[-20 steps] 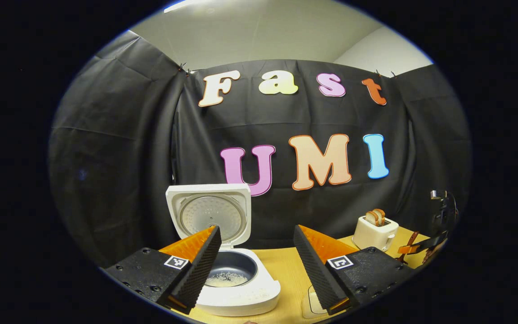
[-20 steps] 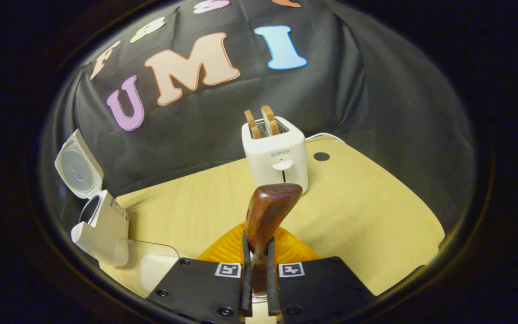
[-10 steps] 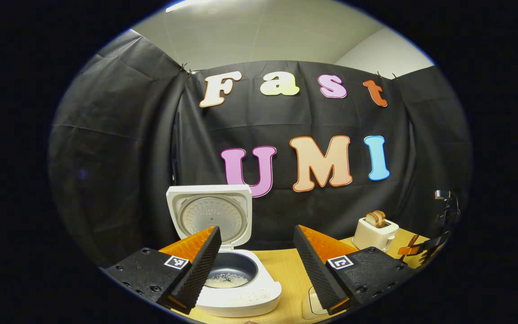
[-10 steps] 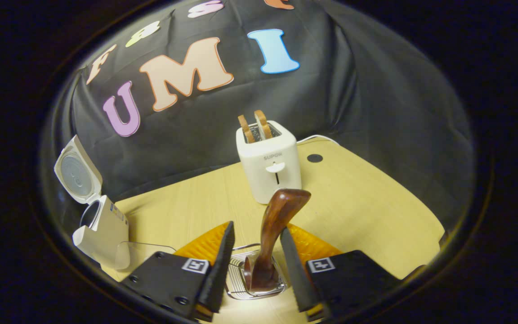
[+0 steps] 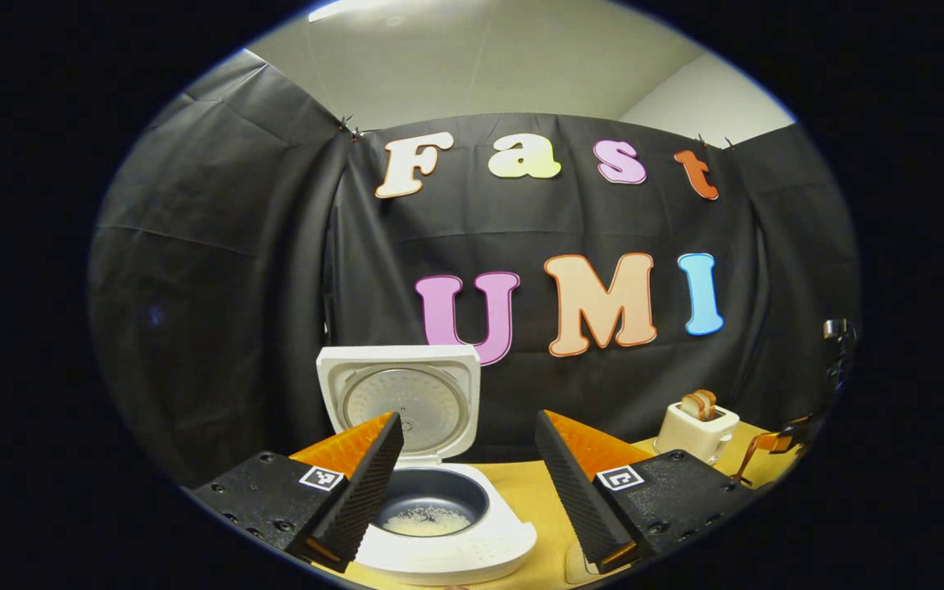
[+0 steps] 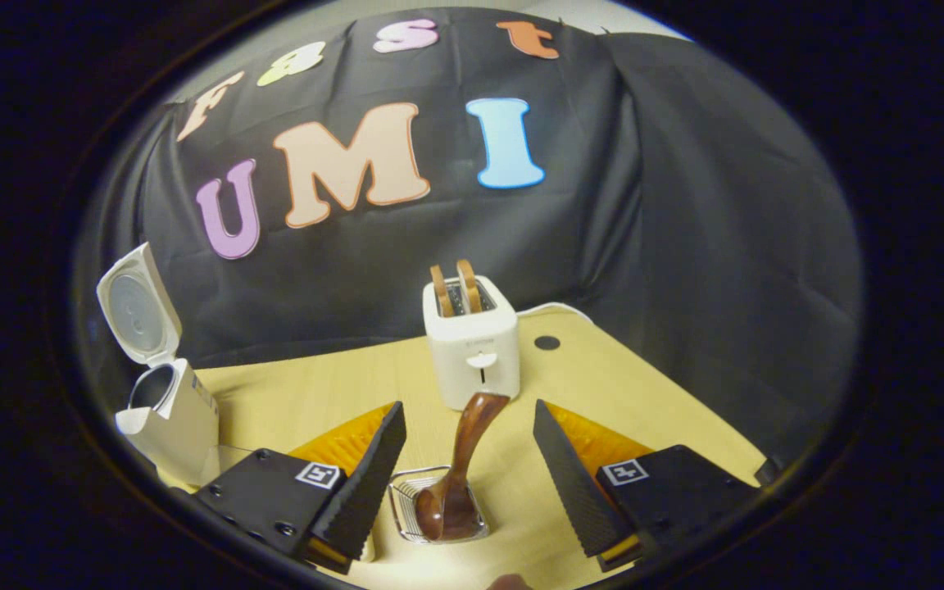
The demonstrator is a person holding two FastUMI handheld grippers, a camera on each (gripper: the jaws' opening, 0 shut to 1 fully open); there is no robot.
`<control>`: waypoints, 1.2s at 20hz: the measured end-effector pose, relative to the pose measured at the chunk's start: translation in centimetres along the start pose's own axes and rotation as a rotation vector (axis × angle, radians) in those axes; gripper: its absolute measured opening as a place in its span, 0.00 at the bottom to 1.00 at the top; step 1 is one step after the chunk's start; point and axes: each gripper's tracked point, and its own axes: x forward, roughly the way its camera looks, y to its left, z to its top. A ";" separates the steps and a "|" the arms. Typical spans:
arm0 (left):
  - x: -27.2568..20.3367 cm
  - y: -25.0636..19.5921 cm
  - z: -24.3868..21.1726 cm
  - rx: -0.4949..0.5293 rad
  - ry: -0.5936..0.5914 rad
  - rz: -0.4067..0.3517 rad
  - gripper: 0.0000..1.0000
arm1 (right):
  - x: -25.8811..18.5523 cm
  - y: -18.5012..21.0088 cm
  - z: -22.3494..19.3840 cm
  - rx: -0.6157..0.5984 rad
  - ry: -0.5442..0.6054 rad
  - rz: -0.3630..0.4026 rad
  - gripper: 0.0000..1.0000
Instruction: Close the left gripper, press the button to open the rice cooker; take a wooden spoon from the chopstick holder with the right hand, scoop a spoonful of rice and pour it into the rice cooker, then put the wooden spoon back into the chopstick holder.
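Since the dark brown wooden spoon [image 6: 462,459] stands in the small wire chopstick holder [image 6: 406,512] with its handle leaning up between the spread fingers of the right gripper [image 6: 469,473] and neither pad touching it, the last step of the task, putting the spoon back, looks done or very nearly so. Ahead of those fingers and beyond the spoon handle stands a white two-slot toaster [image 6: 472,348] with bread in it, on the pale wooden table [image 6: 652,393]; off to the left of the fingers sits the white rice cooker [image 6: 167,414] with its lid up. In the left gripper view, the left gripper [image 5: 470,471] also has its fingers wide apart and holds nothing, and the rice cooker [image 5: 439,524] lies just ahead of and partly behind its left finger, lid raised, with a thin layer of white rice [image 5: 431,519] in the dark inner pot. Whether the spoon's bowl rests fully on the bottom of the holder is hard to tell, as the wires blur there. I judge that the next move calls only for drawing the right gripper straight back and up, with the fingers kept wide so they do not catch the leaning handle and tip the light holder.
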 end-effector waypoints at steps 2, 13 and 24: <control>1.2 1.2 0.7 0.009 -0.010 0.020 0.95 | -1.0 0.7 1.5 -0.033 -0.035 0.014 0.99; 8.5 8.0 4.2 -0.048 -0.051 0.122 0.94 | -3.9 2.1 2.8 -0.108 -0.080 0.027 0.99; 17.6 9.4 5.2 -0.088 -0.039 0.098 0.92 | -6.3 1.5 1.5 -0.137 -0.070 -0.010 1.00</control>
